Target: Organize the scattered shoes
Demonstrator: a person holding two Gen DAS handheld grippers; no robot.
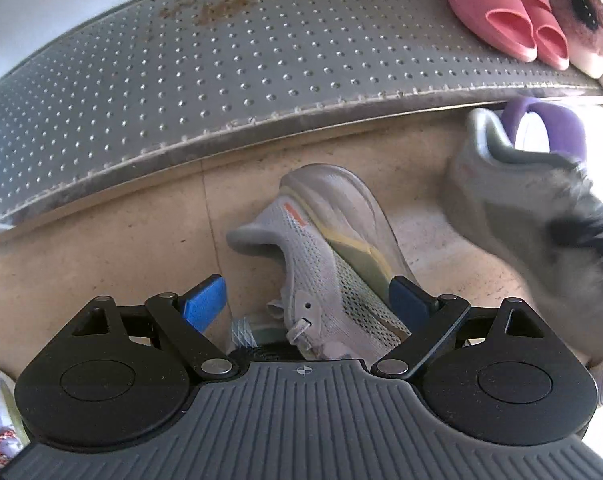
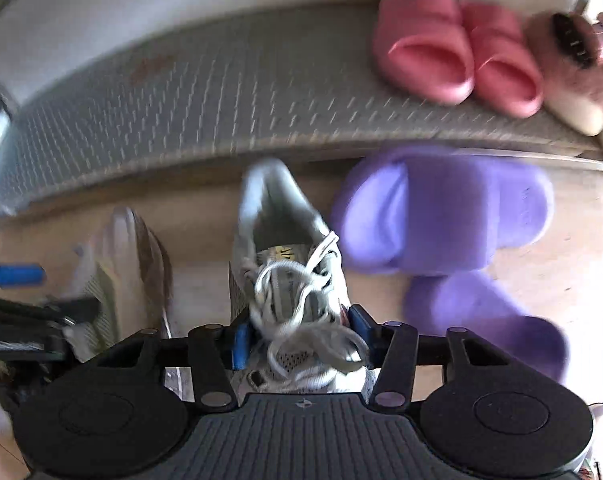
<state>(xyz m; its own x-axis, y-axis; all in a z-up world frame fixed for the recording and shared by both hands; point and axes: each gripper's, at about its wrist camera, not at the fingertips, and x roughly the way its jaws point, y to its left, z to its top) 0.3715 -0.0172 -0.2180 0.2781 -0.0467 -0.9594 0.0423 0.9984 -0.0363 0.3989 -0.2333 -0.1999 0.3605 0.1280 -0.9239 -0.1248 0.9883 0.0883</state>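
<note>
Right wrist: purple slippers [image 2: 441, 216] beside sneaker [image 2: 297, 280].

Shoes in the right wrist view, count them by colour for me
Pink slides: 2, on the perforated shelf
Purple slides: 2, on the floor
Grey sneakers: 2, one laced between the right gripper jaws, one lying left
Fuzzy pink slipper: 1
Total: 7

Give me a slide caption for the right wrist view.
Right gripper clamps a white laced sneaker beside purple slippers, facing a metal shelf holding pink slippers.
</note>
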